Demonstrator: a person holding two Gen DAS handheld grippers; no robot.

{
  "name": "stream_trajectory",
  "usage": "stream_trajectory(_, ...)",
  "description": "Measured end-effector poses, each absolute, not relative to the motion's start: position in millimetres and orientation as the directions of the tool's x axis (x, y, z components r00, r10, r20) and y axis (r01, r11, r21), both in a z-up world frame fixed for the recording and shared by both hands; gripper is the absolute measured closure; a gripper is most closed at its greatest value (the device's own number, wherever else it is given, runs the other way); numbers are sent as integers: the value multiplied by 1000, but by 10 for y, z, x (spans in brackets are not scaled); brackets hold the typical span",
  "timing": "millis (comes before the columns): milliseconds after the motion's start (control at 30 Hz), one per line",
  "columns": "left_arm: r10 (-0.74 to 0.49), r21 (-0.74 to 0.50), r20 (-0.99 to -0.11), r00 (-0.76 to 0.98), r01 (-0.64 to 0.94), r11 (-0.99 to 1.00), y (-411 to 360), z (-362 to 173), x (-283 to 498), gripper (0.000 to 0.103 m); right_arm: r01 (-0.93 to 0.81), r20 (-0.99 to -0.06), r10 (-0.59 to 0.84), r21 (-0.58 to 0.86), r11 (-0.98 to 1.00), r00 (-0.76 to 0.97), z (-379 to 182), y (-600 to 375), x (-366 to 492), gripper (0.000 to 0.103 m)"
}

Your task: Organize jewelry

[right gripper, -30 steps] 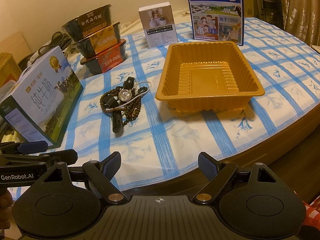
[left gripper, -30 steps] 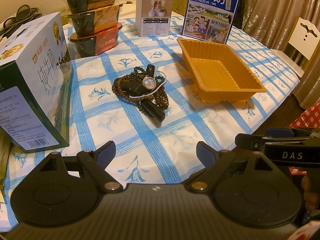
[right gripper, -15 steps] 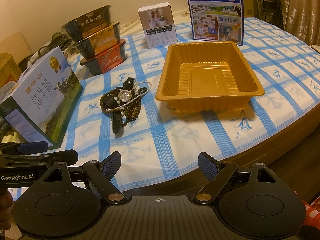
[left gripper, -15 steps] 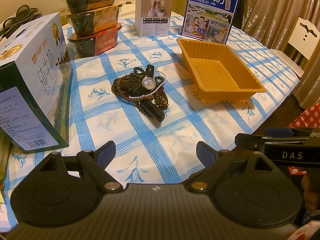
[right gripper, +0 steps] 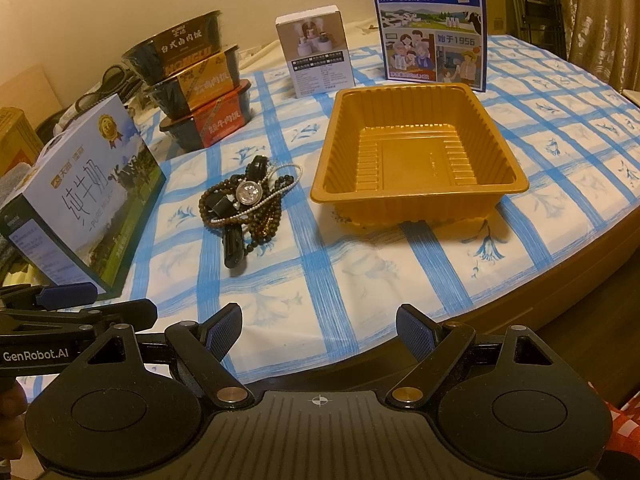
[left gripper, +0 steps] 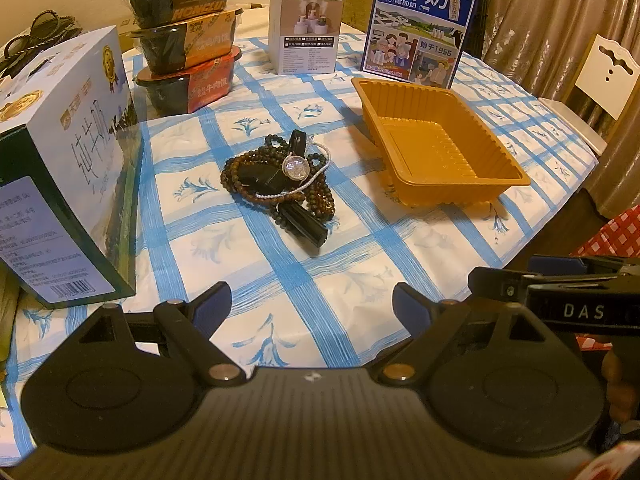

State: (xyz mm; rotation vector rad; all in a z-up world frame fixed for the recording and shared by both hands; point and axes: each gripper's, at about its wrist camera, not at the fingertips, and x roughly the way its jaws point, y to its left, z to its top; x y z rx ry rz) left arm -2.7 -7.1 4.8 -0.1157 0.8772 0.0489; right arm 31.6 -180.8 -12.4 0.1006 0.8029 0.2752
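Observation:
A pile of jewelry (left gripper: 280,180) lies on the blue-checked tablecloth: brown bead bracelets, a thin pearl chain and a black-strapped watch with a sparkly face (left gripper: 295,168). It also shows in the right wrist view (right gripper: 244,204). An empty orange plastic tray (left gripper: 440,148) stands to its right, also seen in the right wrist view (right gripper: 416,152). My left gripper (left gripper: 312,304) is open and empty near the table's front edge, well short of the pile. My right gripper (right gripper: 320,328) is open and empty at the front edge.
A milk carton box (left gripper: 60,168) lies at the left. Three stacked bowl-noodle tubs (left gripper: 184,36), a small white box (left gripper: 306,32) and an upright blue milk box (left gripper: 420,28) stand at the back. A white chair (left gripper: 600,80) is at the right.

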Motion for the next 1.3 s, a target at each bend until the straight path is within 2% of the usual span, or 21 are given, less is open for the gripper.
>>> stream_trajectory(633, -5, -76, -750, 662, -78, 994, -176, -14, 129, 17, -188, -679, 268, 191, 963, 684, -225, -1911, 380, 19)
stream_trajectory(1300, 3, -85, -704, 710, -89, 992, -91, -401, 696, 17, 34, -496, 97, 248, 968, 863, -425, -2833, 998, 20)
